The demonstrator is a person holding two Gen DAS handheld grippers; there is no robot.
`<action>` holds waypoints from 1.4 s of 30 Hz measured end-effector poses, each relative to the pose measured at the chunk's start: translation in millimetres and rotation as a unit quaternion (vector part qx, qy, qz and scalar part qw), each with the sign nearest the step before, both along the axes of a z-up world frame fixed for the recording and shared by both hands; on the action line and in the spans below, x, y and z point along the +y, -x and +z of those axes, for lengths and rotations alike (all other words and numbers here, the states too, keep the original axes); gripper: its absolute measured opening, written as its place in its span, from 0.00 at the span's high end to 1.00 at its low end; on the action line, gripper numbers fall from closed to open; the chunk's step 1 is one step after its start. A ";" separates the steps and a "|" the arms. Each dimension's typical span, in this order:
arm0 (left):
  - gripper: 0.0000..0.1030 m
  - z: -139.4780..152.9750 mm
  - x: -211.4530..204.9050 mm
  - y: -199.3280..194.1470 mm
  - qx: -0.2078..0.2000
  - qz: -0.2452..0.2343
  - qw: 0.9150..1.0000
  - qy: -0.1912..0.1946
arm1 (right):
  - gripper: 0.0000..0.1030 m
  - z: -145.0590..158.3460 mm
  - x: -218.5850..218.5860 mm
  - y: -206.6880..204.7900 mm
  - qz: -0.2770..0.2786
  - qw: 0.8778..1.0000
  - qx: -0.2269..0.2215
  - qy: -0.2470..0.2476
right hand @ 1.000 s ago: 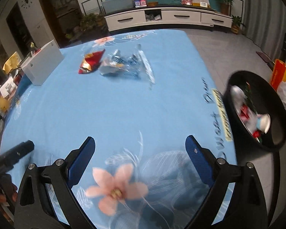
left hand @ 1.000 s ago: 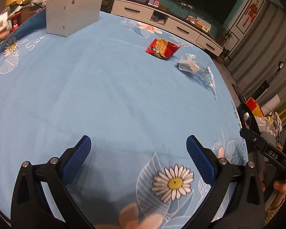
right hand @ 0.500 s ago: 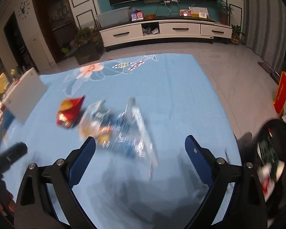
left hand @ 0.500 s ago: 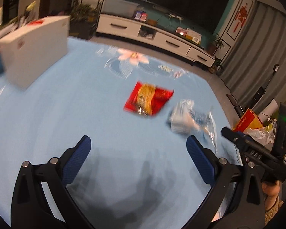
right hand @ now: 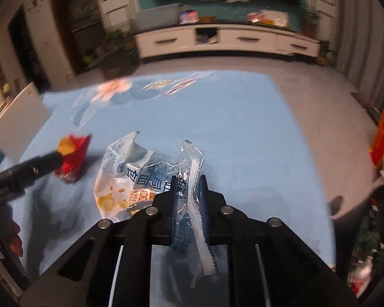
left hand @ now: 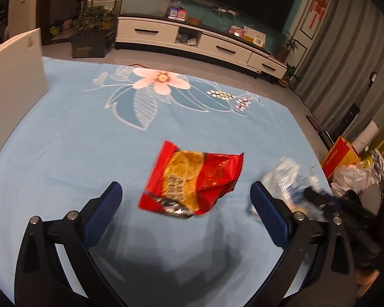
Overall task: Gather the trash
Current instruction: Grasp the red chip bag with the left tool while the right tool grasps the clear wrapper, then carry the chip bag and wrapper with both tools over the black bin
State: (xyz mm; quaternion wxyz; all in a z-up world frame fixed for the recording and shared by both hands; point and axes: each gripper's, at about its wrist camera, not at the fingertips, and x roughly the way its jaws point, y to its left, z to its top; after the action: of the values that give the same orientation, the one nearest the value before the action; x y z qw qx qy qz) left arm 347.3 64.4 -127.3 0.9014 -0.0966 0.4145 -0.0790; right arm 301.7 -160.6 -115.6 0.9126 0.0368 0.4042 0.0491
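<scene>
Clear plastic bag [right hand: 146, 176] is being pinched by the right gripper [right hand: 188, 192] while the left gripper [left hand: 185, 204], spread wide, is framing the red wrapper [left hand: 194, 181], needing lowering and closing next.

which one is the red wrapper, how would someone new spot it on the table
Find the table under the blue flowered cloth, with a white box at its left edge. The red wrapper lies flat towards the near right part, just ahead of the left gripper. Its neighbour, a clear plastic bag, is see-through with blue print; this one is shiny red with a golden snack picture.
</scene>
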 end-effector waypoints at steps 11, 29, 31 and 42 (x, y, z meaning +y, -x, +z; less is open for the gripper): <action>0.39 -19.0 -15.9 -23.3 0.022 0.001 0.998 -0.056 | 0.84 19.5 -10.0 25.0 0.013 0.999 -0.030 0.004; 0.69 18.7 -33.3 54.3 0.002 -0.036 0.999 -0.023 | 0.84 17.6 -28.0 77.7 -0.017 1.000 -0.010 -0.016; 0.69 22.5 -37.9 72.3 0.002 -0.039 0.999 -0.024 | 0.84 18.0 -32.4 89.5 -0.021 1.000 -0.007 -0.018; 0.68 37.1 -66.4 162.1 0.000 -0.064 0.998 -0.026 | 0.84 30.9 -53.3 162.6 -0.038 0.999 -0.015 -0.022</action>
State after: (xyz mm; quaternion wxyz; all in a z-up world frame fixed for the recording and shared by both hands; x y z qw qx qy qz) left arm 185.3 -2.0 -90.3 0.8968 -0.0460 0.4217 -0.1257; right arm 139.1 -214.0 -84.7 0.9186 0.0719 0.3879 0.0238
